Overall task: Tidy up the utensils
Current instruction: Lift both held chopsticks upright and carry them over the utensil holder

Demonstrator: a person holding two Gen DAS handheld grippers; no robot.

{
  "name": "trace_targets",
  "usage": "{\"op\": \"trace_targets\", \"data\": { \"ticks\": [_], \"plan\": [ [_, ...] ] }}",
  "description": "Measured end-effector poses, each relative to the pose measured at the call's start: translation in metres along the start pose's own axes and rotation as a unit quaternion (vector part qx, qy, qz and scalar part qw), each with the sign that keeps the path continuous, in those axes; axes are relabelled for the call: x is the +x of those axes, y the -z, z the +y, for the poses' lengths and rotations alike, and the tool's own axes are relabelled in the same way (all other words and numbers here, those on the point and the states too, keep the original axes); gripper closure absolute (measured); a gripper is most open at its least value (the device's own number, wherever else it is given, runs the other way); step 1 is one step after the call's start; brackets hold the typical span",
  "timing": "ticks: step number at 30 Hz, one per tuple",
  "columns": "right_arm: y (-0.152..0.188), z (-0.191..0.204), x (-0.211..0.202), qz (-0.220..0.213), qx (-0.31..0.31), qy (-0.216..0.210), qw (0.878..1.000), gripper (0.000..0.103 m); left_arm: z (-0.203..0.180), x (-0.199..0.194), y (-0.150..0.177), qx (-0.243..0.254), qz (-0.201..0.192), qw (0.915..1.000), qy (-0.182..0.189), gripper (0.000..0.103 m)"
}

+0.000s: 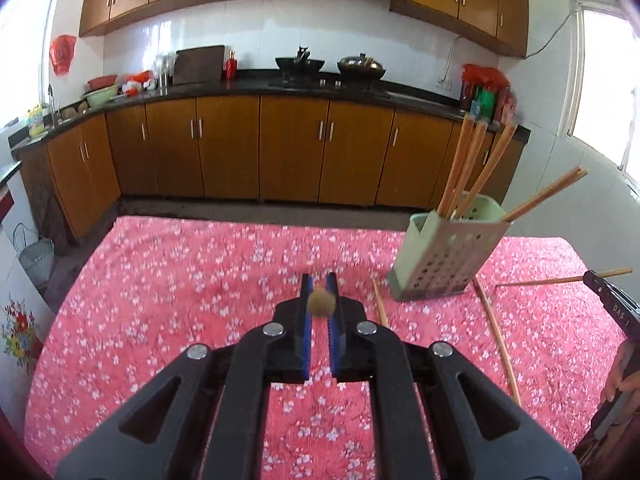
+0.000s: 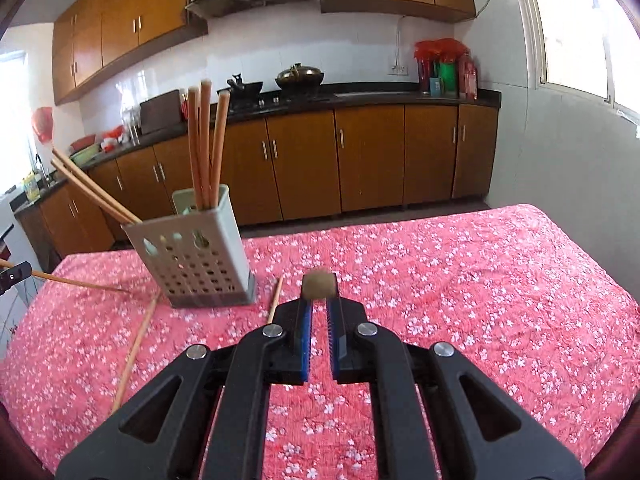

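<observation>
Each claw, left (image 1: 320, 294) and right (image 2: 319, 286), is clamped on a brown chopstick end-on; carry both to the perforated pale-green plastic holder (image 1: 444, 258) near the pink floral tabletop's (image 1: 180, 280) far edge.

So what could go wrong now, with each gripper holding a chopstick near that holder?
The left gripper and right gripper each pinch one thin chopstick, so either could swivel or slip. Swinging them in might knock the utensil holder or the two chopsticks leaning out of it. Another loose chopstick lies by its base.
</observation>
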State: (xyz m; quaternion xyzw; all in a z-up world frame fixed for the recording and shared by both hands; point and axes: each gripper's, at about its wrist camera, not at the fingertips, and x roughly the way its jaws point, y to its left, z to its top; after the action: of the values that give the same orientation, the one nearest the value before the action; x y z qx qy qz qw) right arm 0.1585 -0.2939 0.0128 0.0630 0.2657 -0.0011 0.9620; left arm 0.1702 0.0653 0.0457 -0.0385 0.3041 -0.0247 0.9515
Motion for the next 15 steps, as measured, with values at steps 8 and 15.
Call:
{"op": "trace_targets", "data": {
  "ticks": [8, 15],
  "plan": [
    [-0.022, 0.005, -0.017, -0.027, 0.012, -0.033, 0.999, 0.095, -0.010, -0.021, -0.017, 0.002, -0.021, 0.9994, 0.029, 0.095],
    [-0.059, 0.027, -0.057, -0.076, 0.013, -0.106, 0.991, 0.095, -0.041, -0.057, -0.044, 0.017, -0.068, 0.9942, 0.082, 0.095]
  ]
}}
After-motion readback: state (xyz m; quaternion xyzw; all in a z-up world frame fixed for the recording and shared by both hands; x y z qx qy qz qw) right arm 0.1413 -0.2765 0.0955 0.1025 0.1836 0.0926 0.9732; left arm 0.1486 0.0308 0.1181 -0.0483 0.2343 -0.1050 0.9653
